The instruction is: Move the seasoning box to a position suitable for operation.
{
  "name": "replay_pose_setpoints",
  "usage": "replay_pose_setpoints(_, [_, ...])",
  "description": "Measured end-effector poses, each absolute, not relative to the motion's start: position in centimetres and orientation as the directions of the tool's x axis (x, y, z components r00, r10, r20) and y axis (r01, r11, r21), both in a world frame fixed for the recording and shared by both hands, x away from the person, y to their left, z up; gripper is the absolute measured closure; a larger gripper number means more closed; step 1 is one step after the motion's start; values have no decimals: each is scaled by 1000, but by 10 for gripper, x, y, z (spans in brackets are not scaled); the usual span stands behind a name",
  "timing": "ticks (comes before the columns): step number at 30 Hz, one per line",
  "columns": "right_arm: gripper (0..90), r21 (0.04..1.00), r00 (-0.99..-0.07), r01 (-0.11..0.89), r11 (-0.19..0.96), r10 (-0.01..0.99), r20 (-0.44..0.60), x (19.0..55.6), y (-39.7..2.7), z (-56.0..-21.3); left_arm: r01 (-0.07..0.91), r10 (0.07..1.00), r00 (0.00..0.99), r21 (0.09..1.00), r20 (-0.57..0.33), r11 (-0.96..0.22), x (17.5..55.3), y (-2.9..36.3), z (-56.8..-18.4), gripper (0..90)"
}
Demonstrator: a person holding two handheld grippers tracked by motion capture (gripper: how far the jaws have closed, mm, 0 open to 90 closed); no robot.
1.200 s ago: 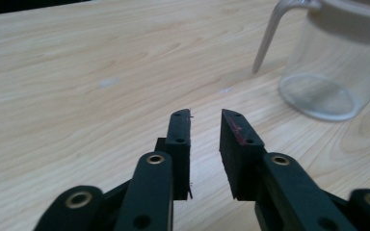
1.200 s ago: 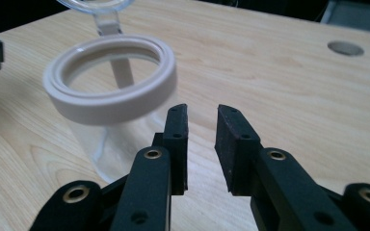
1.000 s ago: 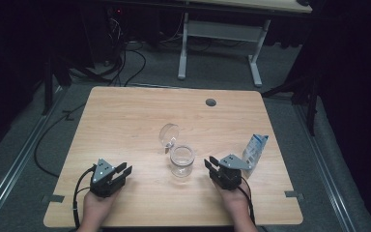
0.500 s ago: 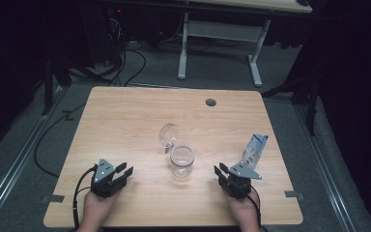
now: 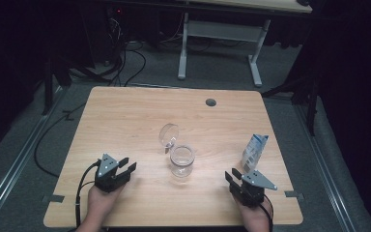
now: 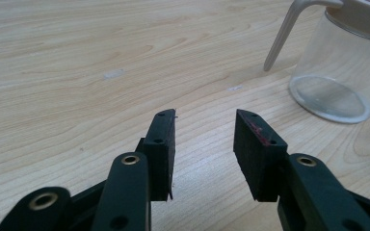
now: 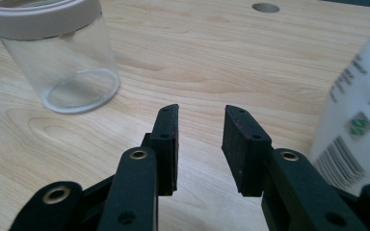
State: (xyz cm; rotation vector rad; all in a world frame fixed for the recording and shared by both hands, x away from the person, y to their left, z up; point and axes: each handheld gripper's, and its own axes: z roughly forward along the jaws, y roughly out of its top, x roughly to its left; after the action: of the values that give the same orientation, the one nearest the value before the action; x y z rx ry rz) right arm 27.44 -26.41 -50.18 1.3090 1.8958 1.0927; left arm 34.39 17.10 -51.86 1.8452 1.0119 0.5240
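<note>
Presently my left gripper (image 5: 126, 167) and right gripper (image 5: 232, 177) sit part open and empty, jaws just widening — the clear jar (image 5: 181, 160) stands between them on the pale wooden table (image 5: 125, 121); grey floor, dark room behind.

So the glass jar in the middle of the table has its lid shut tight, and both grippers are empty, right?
Not quite. The glass jar is open: the high view shows its lid flipped up behind it. The left gripper and right gripper are indeed empty.
</note>
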Motion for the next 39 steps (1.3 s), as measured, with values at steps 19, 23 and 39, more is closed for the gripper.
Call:
replay_pose_setpoints(19, [652, 885, -277, 445, 135, 961, -7, 254, -294, -491, 415, 830, 553, 886, -66, -206, 348, 170, -518, 558])
replay_pose_setpoints(23, [646, 891, -251, 438, 121, 968, -8, 253, -304, -488, 416, 830, 556, 882, -53, -223, 348, 168, -519, 553])
replay_pose_setpoints(39, [534, 898, -160, 433, 76, 987, -6, 277, -320, -486, 433, 833, 550, 874, -63, -220, 335, 184, -523, 534])
